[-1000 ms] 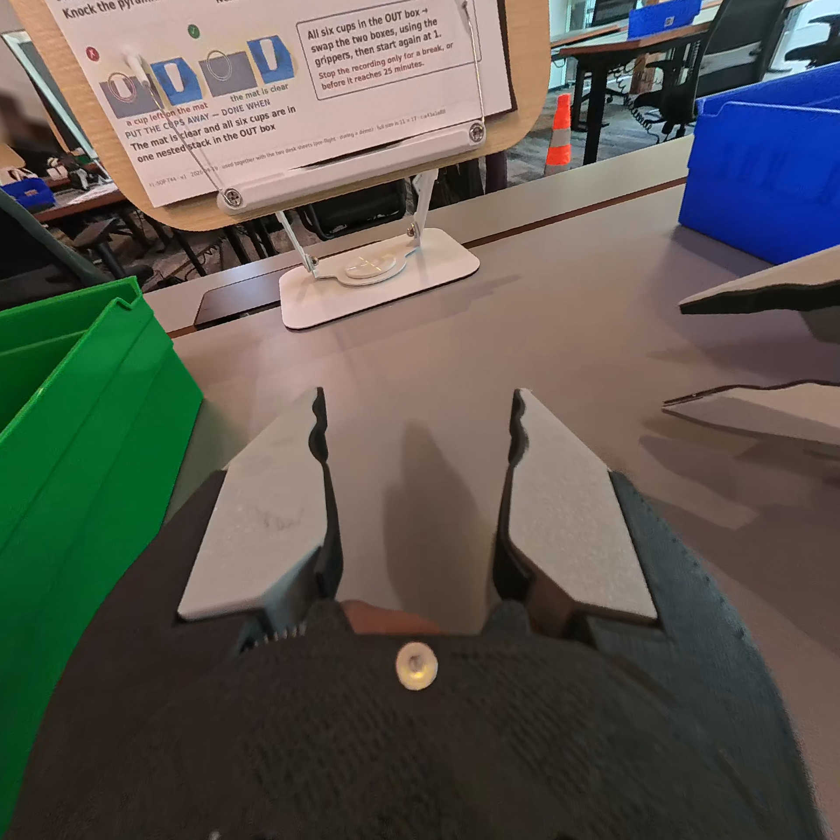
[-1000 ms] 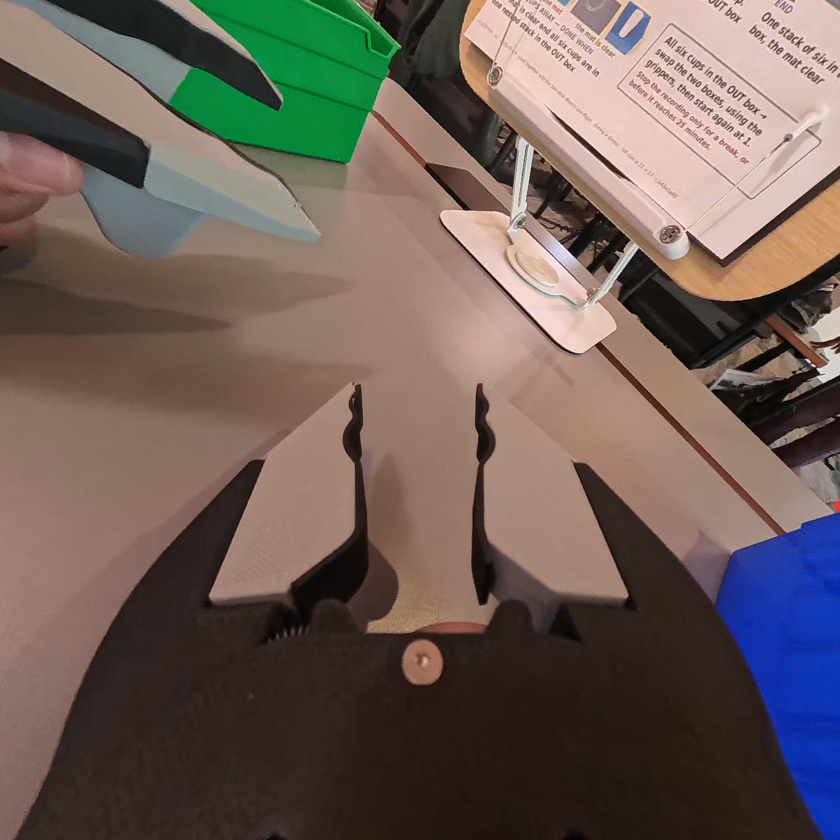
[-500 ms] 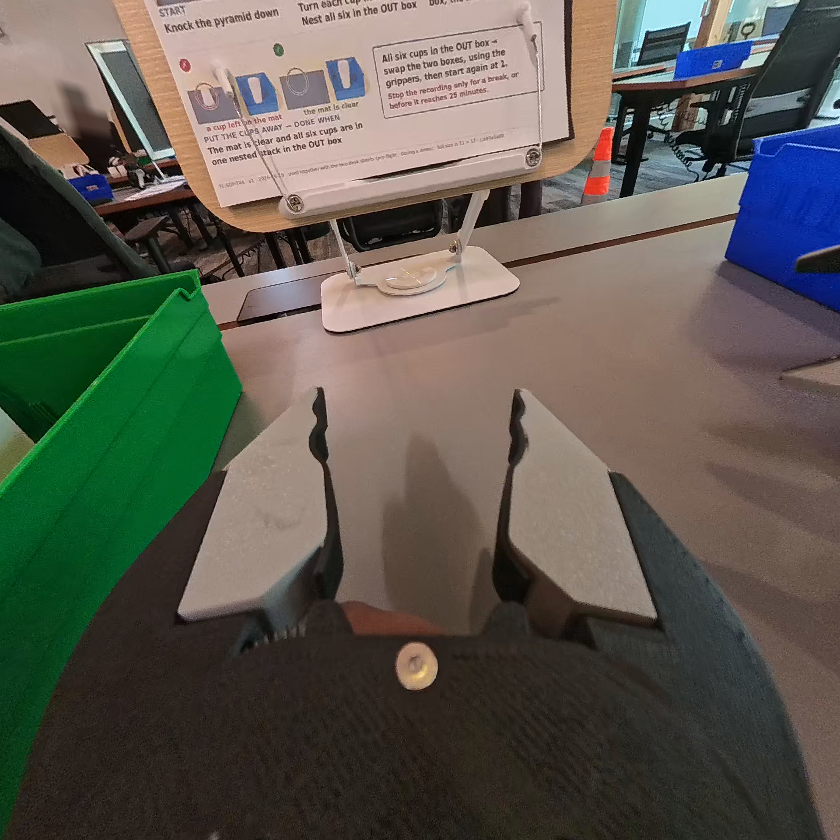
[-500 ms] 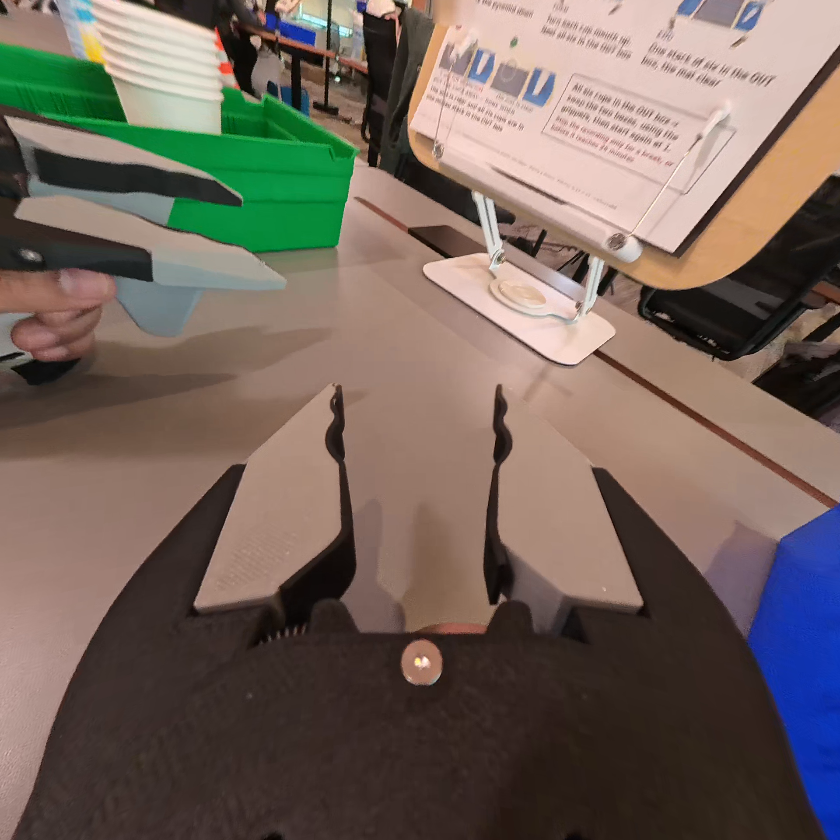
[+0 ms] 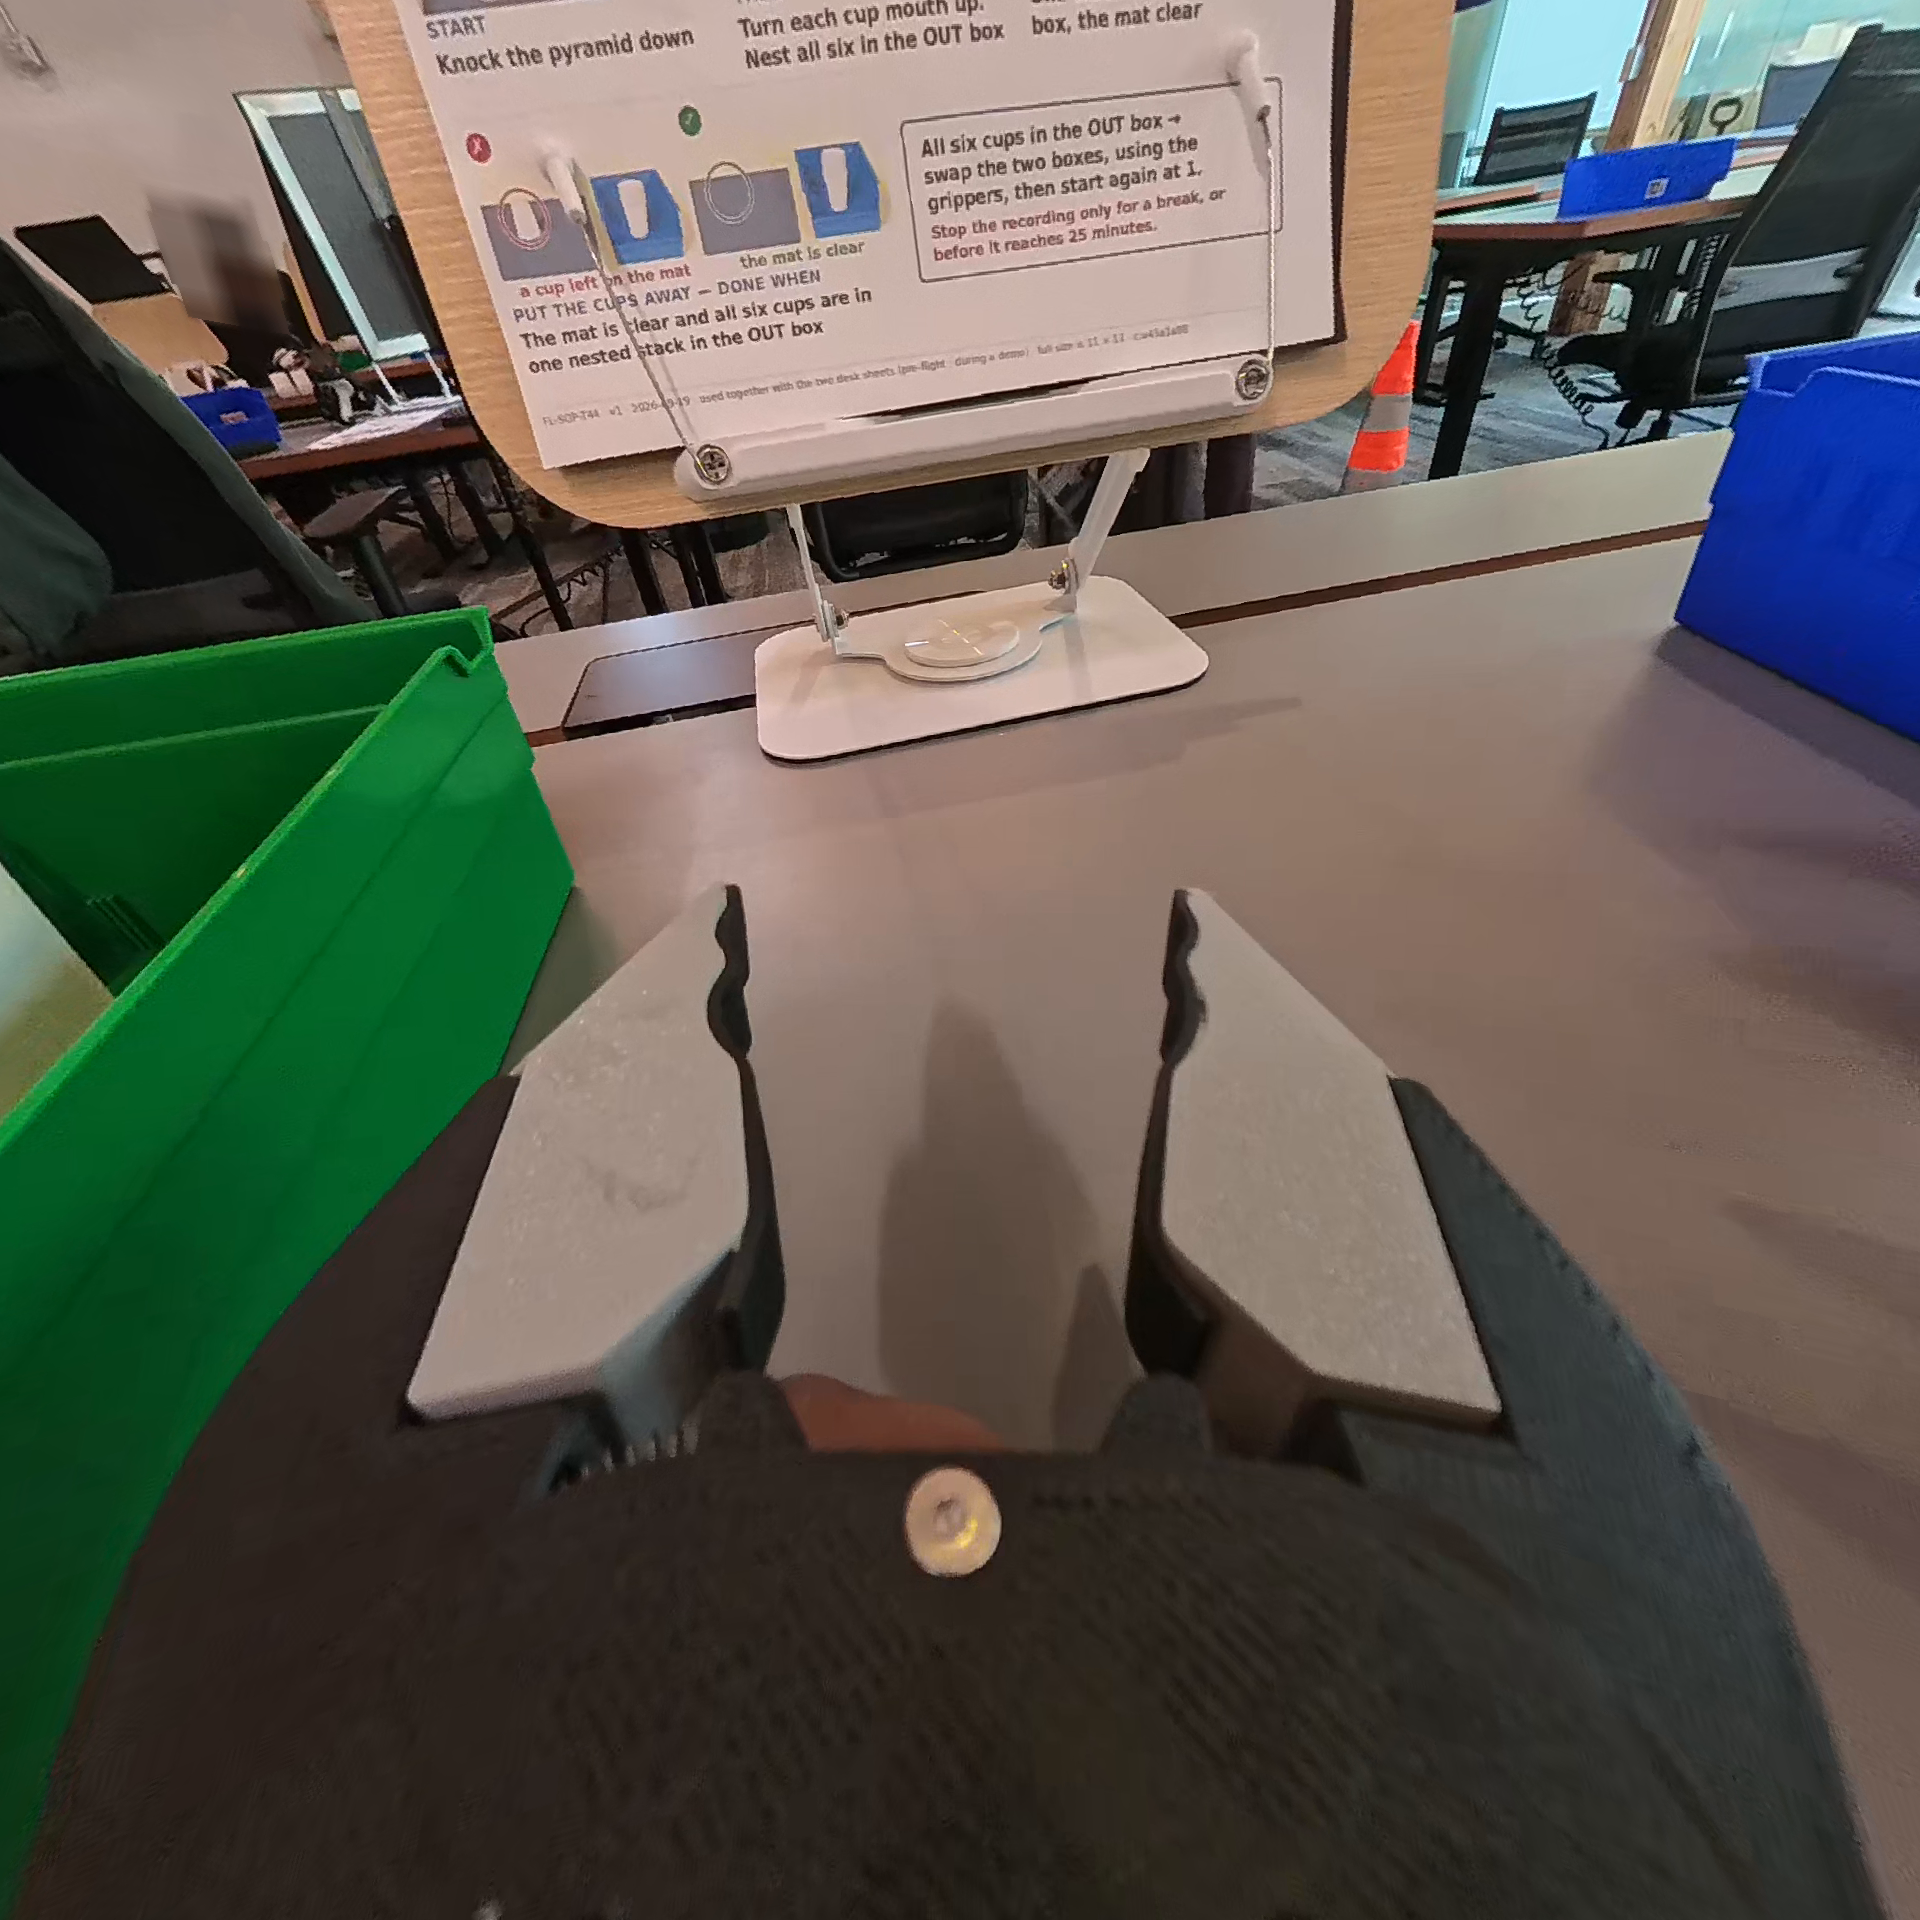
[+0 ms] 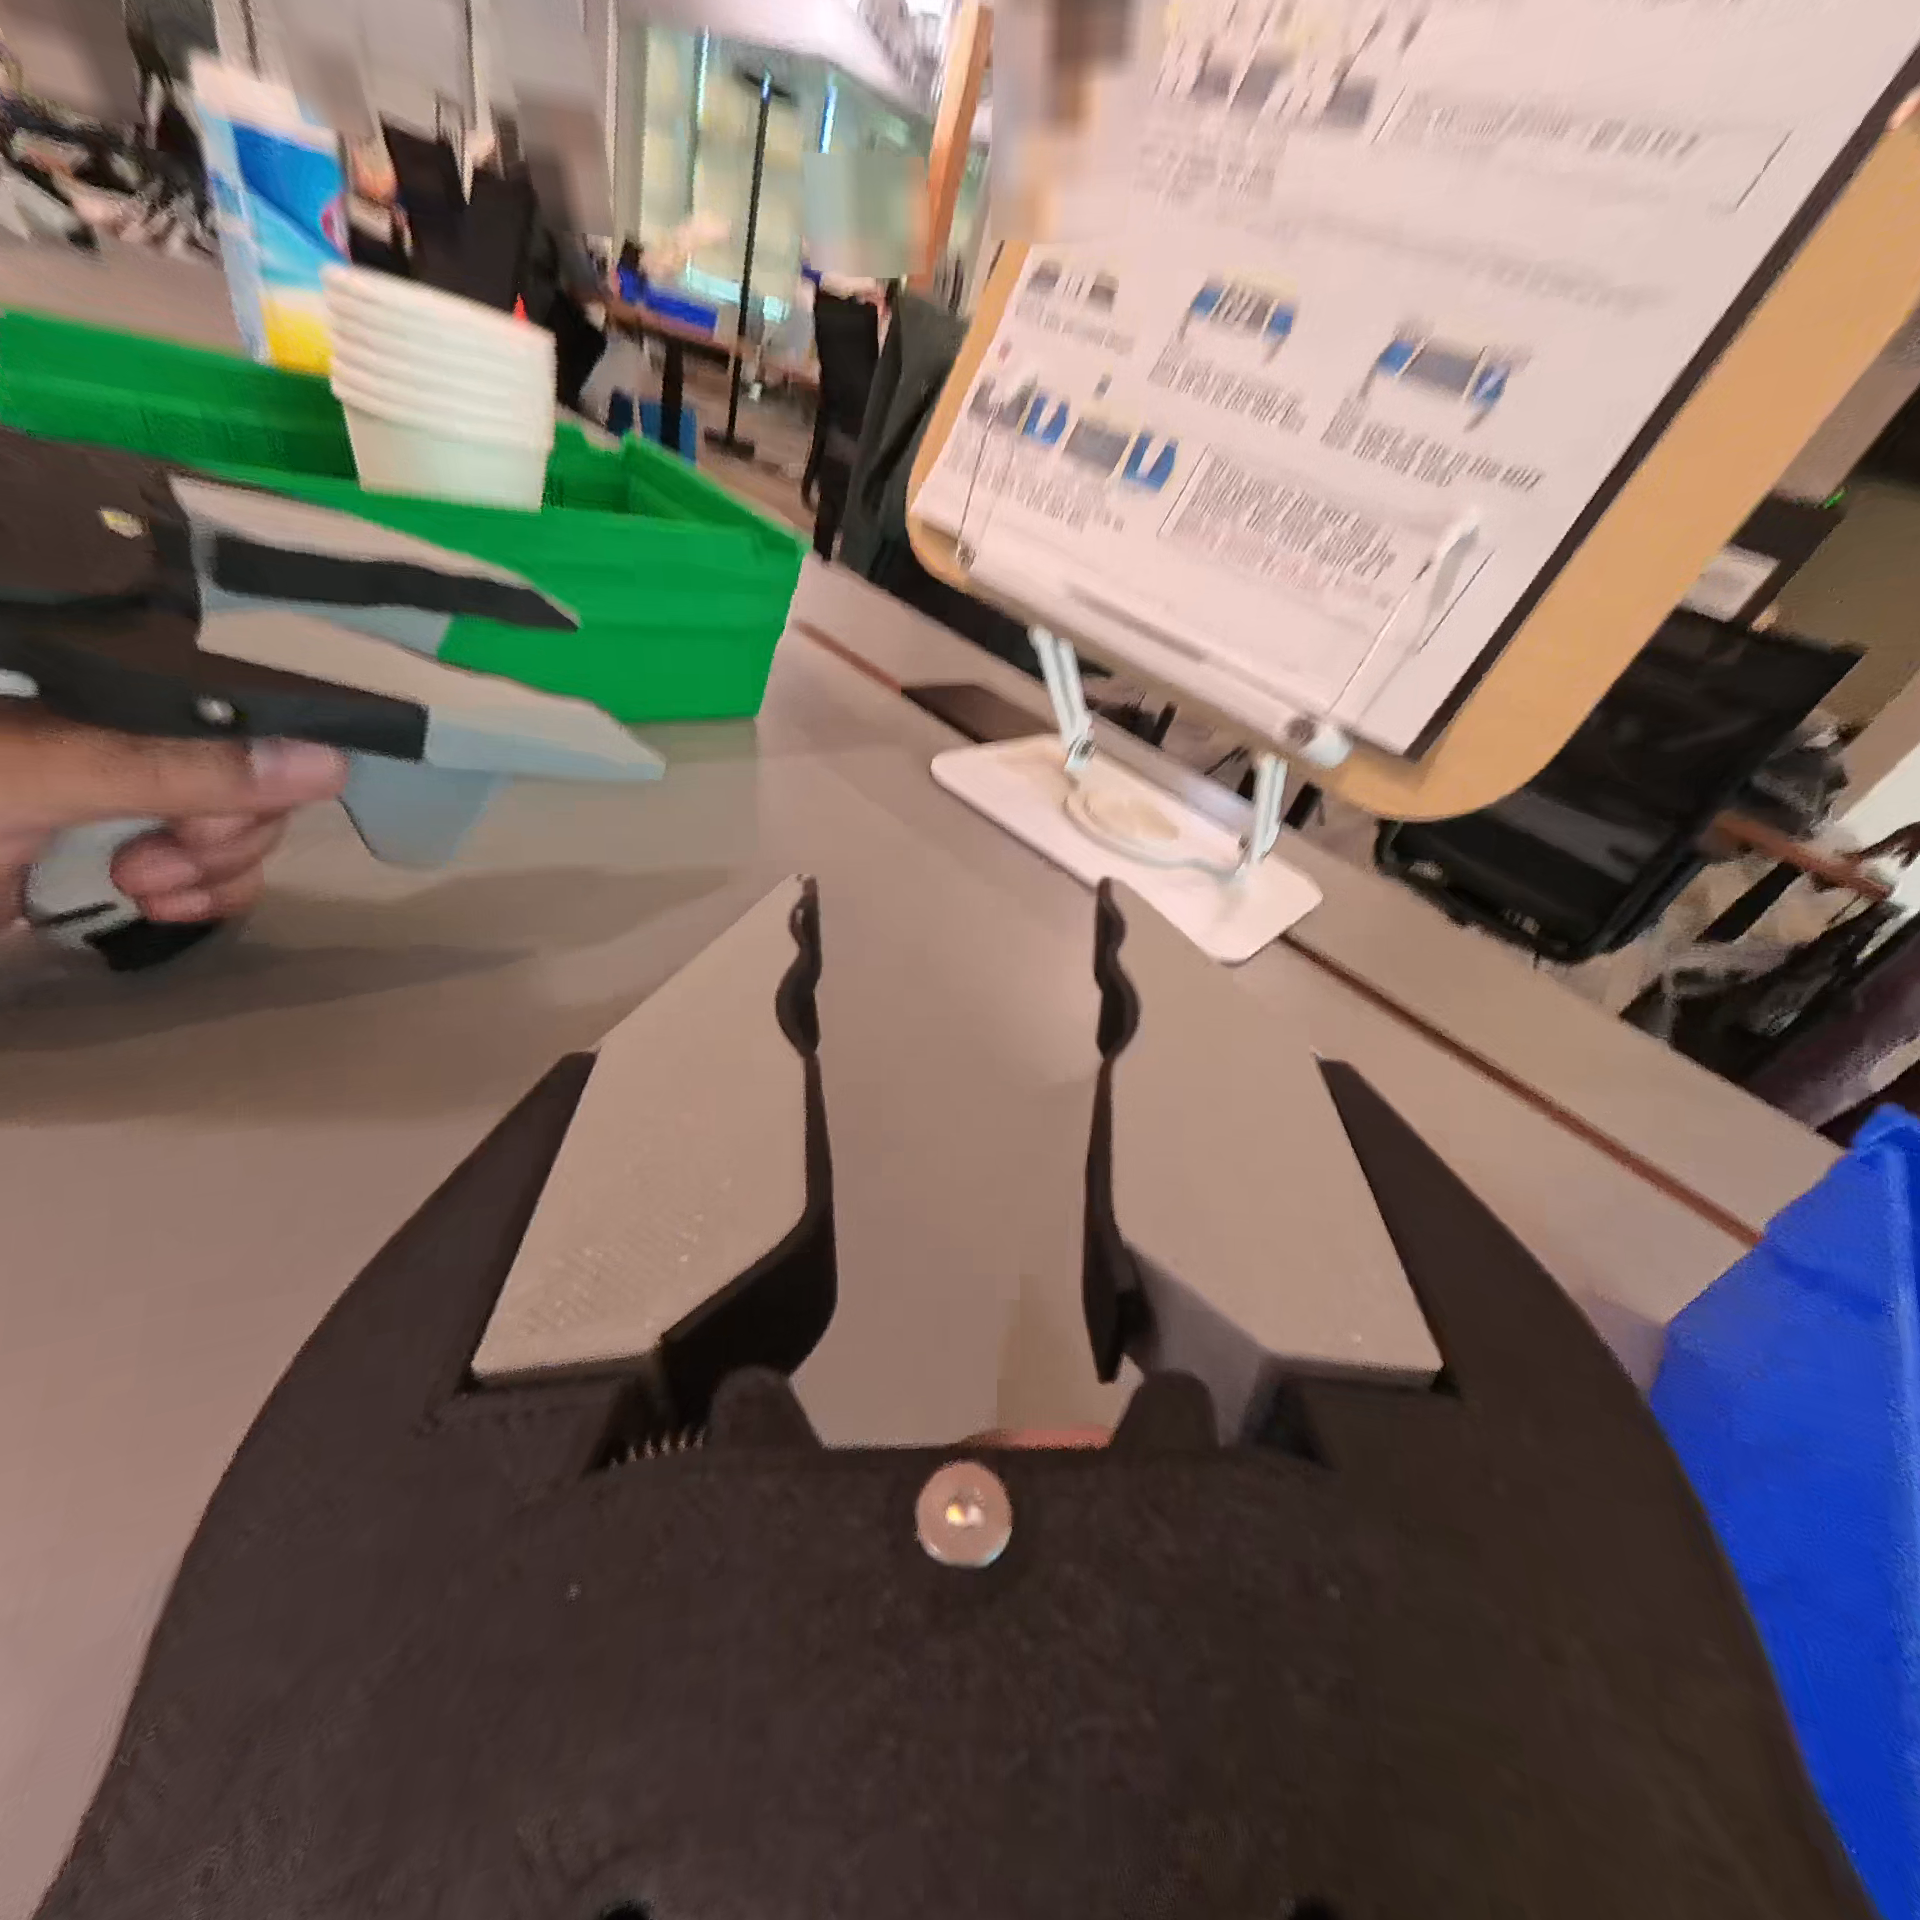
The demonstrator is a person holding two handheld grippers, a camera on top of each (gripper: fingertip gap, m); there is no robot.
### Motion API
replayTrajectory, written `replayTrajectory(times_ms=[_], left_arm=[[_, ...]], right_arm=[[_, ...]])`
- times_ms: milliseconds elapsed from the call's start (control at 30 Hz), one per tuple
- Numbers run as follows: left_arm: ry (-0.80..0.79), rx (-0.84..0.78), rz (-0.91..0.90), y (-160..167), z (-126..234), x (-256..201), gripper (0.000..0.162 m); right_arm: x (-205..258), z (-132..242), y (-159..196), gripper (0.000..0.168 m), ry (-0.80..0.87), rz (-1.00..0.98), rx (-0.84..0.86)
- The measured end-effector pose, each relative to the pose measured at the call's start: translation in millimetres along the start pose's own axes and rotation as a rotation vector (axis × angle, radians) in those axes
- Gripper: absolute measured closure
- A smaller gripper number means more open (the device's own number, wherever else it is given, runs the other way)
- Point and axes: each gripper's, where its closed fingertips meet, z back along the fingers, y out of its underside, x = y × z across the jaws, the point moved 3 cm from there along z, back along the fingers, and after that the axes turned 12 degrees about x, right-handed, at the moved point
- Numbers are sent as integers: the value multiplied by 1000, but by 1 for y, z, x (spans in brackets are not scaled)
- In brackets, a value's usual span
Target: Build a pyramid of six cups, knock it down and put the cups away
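Cups [image 6: 442, 400] nested in the green bin [image 6: 623, 582] have swung into view beyond both grippers' released, empty fingers [image 6: 717, 1132]; building hasn't begun.

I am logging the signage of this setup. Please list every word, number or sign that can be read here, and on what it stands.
Sheet on the stand: printed lines and small pictures, sharp in the left view, blurred in the right; I do not copy writing.
Far blue bin: small label, too small to read.
Carton behind the cups: blurred.
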Motion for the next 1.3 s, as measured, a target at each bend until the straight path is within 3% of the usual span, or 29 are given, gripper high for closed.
replayTrajectory(times_ms=[100, 233, 367, 1300], left_arm=[[-2, 1, -8, 0, 0, 0, 83], [-6, 1, -29, 0, 1, -2, 84], [-6, -2, -39, 0, 1, -3, 84], [3, -1, -32, 0, 1, -3, 89]], right_arm=[[-7, 7, -5, 122, 34, -13, -27], [-11, -13, 28, 129, 33, -42, 170], [-9, -23, 43, 129, 2, -62, 242], [-4, -26, 52, 135, -36, -79, 287]])
